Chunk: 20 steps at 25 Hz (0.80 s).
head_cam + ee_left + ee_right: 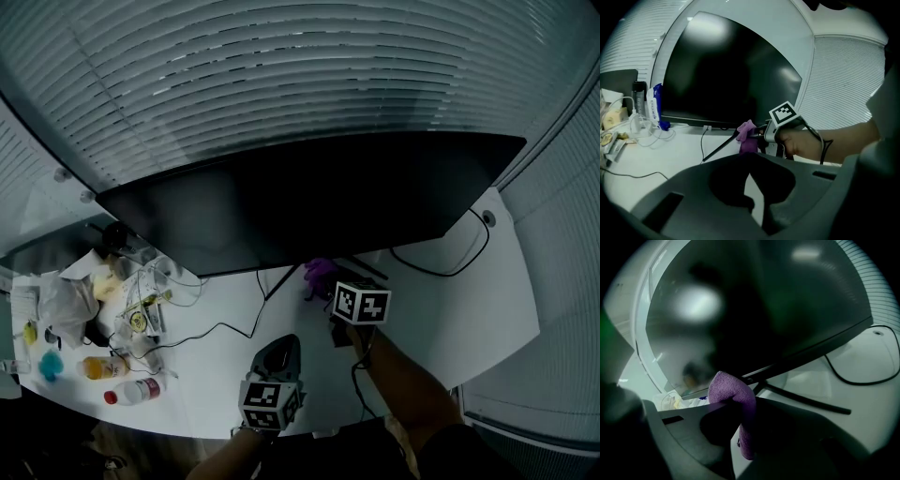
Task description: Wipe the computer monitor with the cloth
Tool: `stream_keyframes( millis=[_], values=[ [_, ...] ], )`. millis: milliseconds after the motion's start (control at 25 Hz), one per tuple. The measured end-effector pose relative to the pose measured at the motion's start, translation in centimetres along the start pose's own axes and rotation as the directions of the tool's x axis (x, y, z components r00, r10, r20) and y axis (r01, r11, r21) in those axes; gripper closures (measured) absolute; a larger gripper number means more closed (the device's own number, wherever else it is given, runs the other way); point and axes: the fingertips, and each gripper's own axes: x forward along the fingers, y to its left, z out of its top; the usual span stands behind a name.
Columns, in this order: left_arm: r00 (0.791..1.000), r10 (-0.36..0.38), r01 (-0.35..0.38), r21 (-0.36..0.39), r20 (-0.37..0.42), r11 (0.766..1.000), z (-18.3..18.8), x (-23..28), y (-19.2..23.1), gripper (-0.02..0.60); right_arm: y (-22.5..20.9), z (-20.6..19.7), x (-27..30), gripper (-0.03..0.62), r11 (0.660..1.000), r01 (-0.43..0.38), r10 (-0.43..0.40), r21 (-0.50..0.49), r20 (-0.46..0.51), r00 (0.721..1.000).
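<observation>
Right gripper view: your right gripper [740, 427] had its fingers pinched on the purple cloth [733, 392], a fold standing up above them and the tail hanging below. Cloth sat just below the monitor [754, 310], near its lower edge and stand; I could not tell whether it touched the screen.

Left gripper view: your left gripper [757, 197] hung low over the white bench [670, 154], fingers slightly apart, only a sliver of bench between them, nothing held. It was well back from the screen and idle.

Head view: both grippers were in front of the monitor's middle, right one ahead. Bottles and cables [141, 319] lay crowded at the bench's left end, well apart from the work.

Progress, as a judgement: cloth was in hand and brought up to the screen, so the pickup was done. No wiped area could be made out on the dark panel, only soft reflections. Treat the whole screen as left to do, starting from the bottom edge.
</observation>
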Motion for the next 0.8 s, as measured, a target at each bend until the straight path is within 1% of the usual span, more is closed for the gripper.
stream_keyframes(
  millis=[560, 800],
  values=[
    [0.998, -0.064, 0.066, 0.053, -0.028, 0.996, -0.8, 6.0, -8.1, 0.575, -12.5, 2.8, -4.5, 0.516, 0.992, 0.091, -0.096, 0.082, 0.064, 0.993],
    [0.996, -0.078, 0.079, 0.064, -0.032, 0.995, -0.7, 8.3, -11.3, 0.575, -17.5, 4.4, -6.8, 0.516, 0.986, 0.121, -0.13, 0.111, 0.086, 0.988]
  ],
)
